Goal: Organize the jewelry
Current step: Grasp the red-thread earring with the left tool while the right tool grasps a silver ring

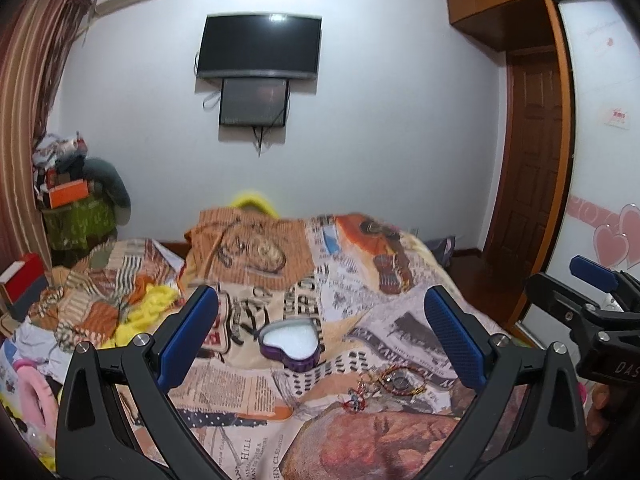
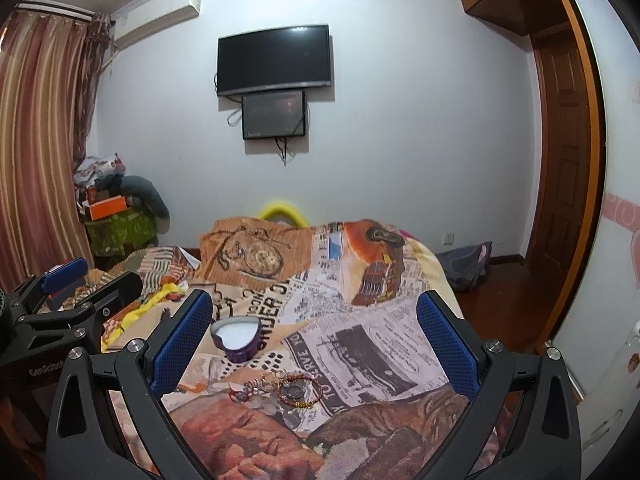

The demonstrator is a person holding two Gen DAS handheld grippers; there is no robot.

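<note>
A purple heart-shaped jewelry box (image 1: 290,343) with a white lining lies open on the bed; it also shows in the right wrist view (image 2: 237,338). Nearer to me lie a red and gold bracelet (image 1: 398,380) around a small dark round piece, and a small beaded piece (image 1: 355,399). The right wrist view shows the bracelet (image 2: 300,392) and the beaded piece (image 2: 242,394) too. My left gripper (image 1: 320,340) is open and empty, above the bed behind the box. My right gripper (image 2: 314,340) is open and empty, above the jewelry.
The bed has a newspaper-print cover (image 1: 248,384) with rumpled bedding (image 1: 100,304) at the left. A red box (image 1: 22,284) sits at far left. A wardrobe (image 2: 612,240) and wooden door (image 2: 560,160) stand at the right. A TV (image 2: 274,60) hangs on the far wall.
</note>
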